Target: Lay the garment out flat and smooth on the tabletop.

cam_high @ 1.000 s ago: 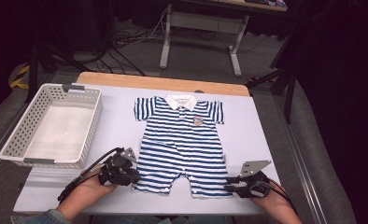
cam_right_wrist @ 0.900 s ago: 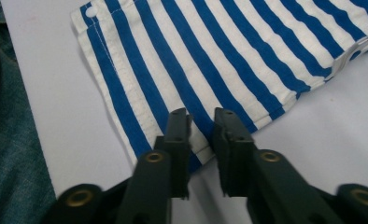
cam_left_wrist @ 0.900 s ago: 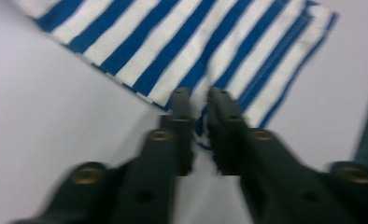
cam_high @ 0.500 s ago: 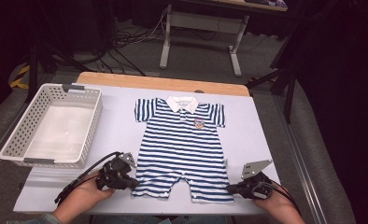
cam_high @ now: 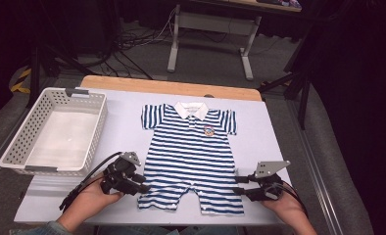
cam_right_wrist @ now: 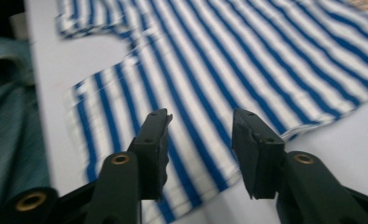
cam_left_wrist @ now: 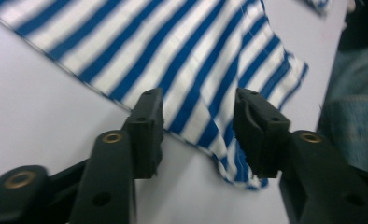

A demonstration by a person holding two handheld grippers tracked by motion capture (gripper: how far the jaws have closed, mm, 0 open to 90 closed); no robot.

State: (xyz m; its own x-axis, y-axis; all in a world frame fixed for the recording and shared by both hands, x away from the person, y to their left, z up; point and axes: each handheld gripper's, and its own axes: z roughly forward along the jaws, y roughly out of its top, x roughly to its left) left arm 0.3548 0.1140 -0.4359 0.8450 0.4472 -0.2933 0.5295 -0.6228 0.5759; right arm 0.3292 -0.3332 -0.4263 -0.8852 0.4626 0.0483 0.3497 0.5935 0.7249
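Observation:
A blue-and-white striped baby romper (cam_high: 191,156) with a white collar lies flat, front up, in the middle of the table. My left gripper (cam_high: 141,183) sits at the outer edge of its left leg. In the left gripper view the jaws (cam_left_wrist: 198,100) stand apart over the striped hem (cam_left_wrist: 173,51) without pressing it. My right gripper (cam_high: 237,185) rests at the outer edge of the right leg, and its jaws (cam_right_wrist: 201,116) likewise straddle loose fabric (cam_right_wrist: 247,60). Both pairs of jaws have just been opening, with cloth lying between them but not gripped.
A white plastic basket (cam_high: 14,147) stands on the table's left side. The table's pale cover (cam_high: 122,112) ends close in front of both hands. A metal desk frame (cam_high: 208,29) and cables stand on the floor beyond the far edge.
Both hands stay by the romper's leg ends. Their jaws now stand wider apart than half a second ago. The romper lies as before.

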